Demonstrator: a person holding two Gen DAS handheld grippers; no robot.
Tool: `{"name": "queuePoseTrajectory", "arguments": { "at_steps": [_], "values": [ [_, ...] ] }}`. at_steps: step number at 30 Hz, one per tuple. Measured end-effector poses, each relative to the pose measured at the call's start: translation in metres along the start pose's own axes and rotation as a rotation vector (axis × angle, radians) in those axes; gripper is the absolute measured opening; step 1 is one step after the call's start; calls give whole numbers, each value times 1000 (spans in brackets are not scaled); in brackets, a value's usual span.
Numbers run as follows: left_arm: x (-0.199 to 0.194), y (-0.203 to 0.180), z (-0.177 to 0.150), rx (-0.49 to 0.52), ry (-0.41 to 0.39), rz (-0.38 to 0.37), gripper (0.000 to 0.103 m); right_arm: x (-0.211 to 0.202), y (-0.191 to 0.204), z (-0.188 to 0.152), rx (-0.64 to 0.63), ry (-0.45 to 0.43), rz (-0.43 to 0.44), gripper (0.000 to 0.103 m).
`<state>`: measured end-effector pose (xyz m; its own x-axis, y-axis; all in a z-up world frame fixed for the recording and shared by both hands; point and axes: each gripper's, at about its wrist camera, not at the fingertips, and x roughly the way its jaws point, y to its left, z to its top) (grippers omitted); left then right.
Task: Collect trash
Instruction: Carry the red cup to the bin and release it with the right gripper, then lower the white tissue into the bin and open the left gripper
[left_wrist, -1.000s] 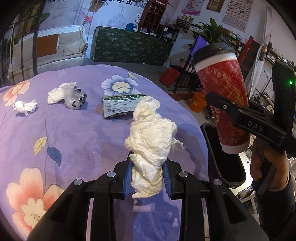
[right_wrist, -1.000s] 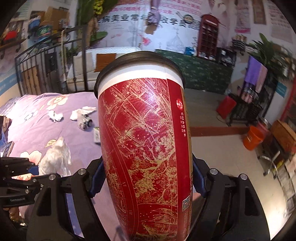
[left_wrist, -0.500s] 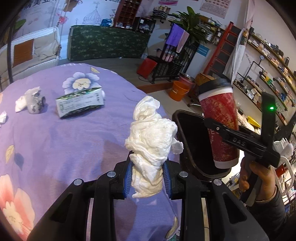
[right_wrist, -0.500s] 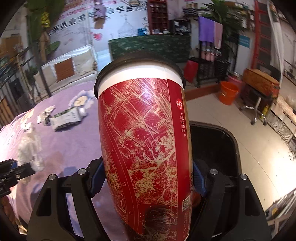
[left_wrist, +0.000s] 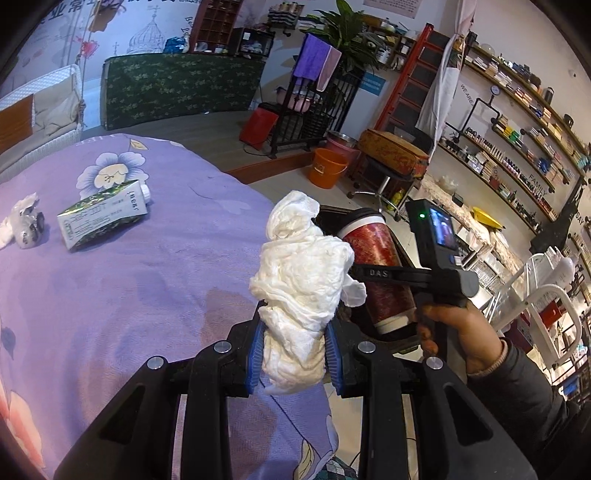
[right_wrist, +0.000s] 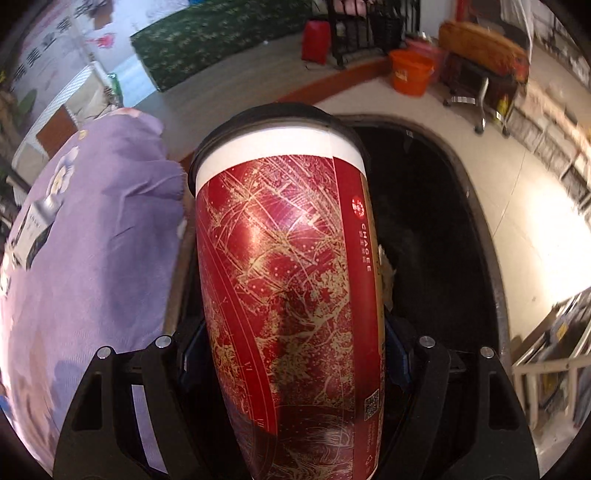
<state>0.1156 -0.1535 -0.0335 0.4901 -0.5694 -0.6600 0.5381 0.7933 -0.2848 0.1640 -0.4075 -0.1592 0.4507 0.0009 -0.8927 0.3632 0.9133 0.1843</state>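
- The left gripper (left_wrist: 293, 354) is clamped on a crumpled white tissue wad (left_wrist: 301, 288); its blue pads (left_wrist: 255, 354) press both sides of the wad's lower part, and the rest bulges up above the jaws.
- The right gripper (right_wrist: 295, 354) has its jaws spread wide around a tall red paper cup (right_wrist: 291, 280) with gold patterning, a white band and a dark lid. The pads pinch the cup low on its body.
- In the left wrist view the same cup (left_wrist: 380, 273) shows tilted, just behind the wad, and a hand (left_wrist: 458, 332) in a dark sleeve grips the right tool's handle.
- A black trash bin (right_wrist: 480, 236) stands on the floor right beside the purple flowered cloth (left_wrist: 129, 280). Its mouth is open below and behind the cup. Something pale lies inside against the dark lining, too dim to name.
- In the left wrist view the wad and the cup hide most of the bin, so only bits of dark rim show.
- Left on the cloth, well apart from both tools: a green and white carton (left_wrist: 103, 214) on its side, and further left a crushed silvery wrapper (left_wrist: 27, 227) touching a scrap of white tissue.
- On the floor beyond the bin: an orange bucket (left_wrist: 328, 168), a stool with a chrome base, a black rack hung with purple cloth.
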Motion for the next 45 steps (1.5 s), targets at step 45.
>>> {"name": "queuePoseTrajectory", "arguments": {
  "at_steps": [45],
  "values": [
    [109,-107,32,137,261,-237,28,-175,-54,-67,177,-560,-159,97]
  ]
}}
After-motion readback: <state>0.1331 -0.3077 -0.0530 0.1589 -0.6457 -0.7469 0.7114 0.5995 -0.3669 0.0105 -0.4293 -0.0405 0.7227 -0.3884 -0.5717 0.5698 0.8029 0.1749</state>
